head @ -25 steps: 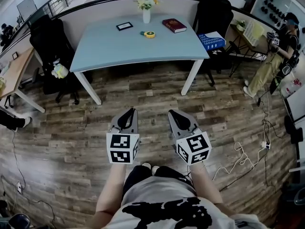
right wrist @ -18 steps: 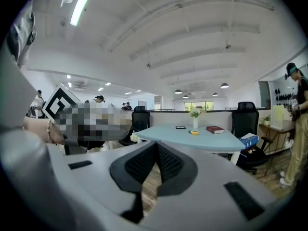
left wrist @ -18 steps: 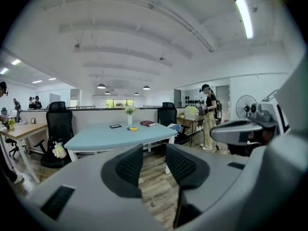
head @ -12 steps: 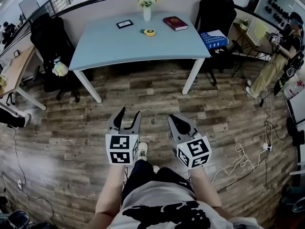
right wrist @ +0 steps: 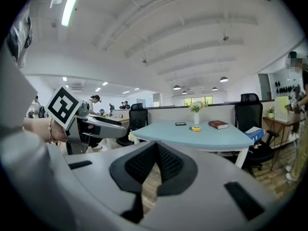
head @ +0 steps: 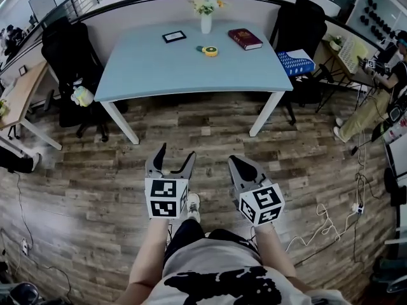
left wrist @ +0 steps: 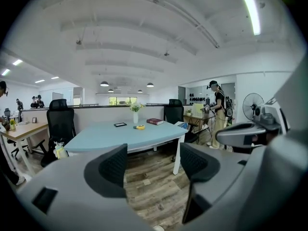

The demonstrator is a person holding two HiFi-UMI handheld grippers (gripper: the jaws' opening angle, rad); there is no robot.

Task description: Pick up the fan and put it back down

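A small round yellow-and-dark object (head: 208,51), perhaps the fan, lies on the far part of the light-blue table (head: 159,68); it is too small to tell for sure. It also shows in the left gripper view as a yellow object (left wrist: 140,127) and in the right gripper view as a yellow object (right wrist: 196,128). Both grippers hang over the wooden floor, well short of the table. My left gripper (head: 174,153) (left wrist: 154,165) has its jaws opening wide with nothing between them. My right gripper (head: 236,162) (right wrist: 155,160) has its pads together and holds nothing.
On the table stand a vase of flowers (head: 206,14), a red book (head: 245,38) and a small dark frame (head: 173,37). Black chairs (head: 63,49) (head: 299,24) flank it. A person (head: 381,88) stands at the right, cables (head: 324,218) lie on the floor, and a pedestal fan (left wrist: 252,105) shows at far right.
The left gripper's jaws have gone from shut to wide open. Both grippers and the wearer have moved a little forward toward the table; a foot now shows below.
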